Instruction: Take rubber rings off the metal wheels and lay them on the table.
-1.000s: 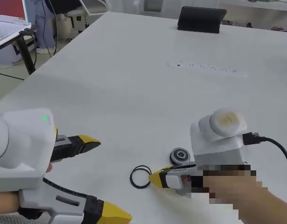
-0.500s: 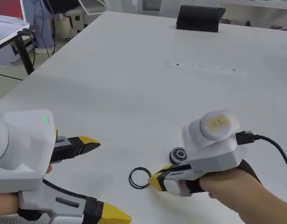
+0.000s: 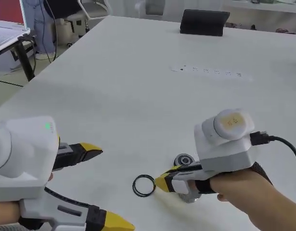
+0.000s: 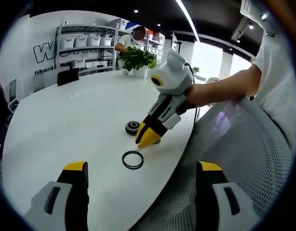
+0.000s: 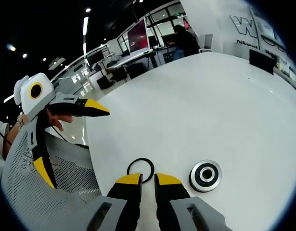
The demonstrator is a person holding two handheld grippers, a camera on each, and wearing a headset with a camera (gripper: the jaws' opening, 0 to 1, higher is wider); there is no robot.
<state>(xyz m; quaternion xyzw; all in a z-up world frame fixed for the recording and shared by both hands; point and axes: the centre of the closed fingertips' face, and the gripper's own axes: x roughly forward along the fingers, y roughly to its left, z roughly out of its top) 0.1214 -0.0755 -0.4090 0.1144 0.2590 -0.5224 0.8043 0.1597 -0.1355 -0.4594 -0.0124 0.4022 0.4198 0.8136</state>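
A black rubber ring (image 3: 144, 185) lies flat on the white table (image 3: 138, 96), off any wheel. A metal wheel (image 3: 184, 160) sits just right of it, partly behind my right gripper (image 3: 160, 183). That gripper is shut, with nothing between its yellow tips, which hover right beside the ring. In the right gripper view the ring (image 5: 140, 169) lies just ahead of the tips and the wheel (image 5: 205, 175) to their right. My left gripper (image 3: 102, 186) is held wide open at the near left. In its own view the ring (image 4: 132, 160) and the wheel (image 4: 133, 127) lie ahead of it.
A black device (image 3: 204, 22) stands at the far end of the table, and a strip of small markings (image 3: 210, 73) lies mid-table. The table's near edge runs just below the ring. A grey round shape (image 3: 188, 196) shows under the right gripper.
My right gripper has shifted and risen a little beside the ring. The ring, the wheel and my left gripper have stayed put.
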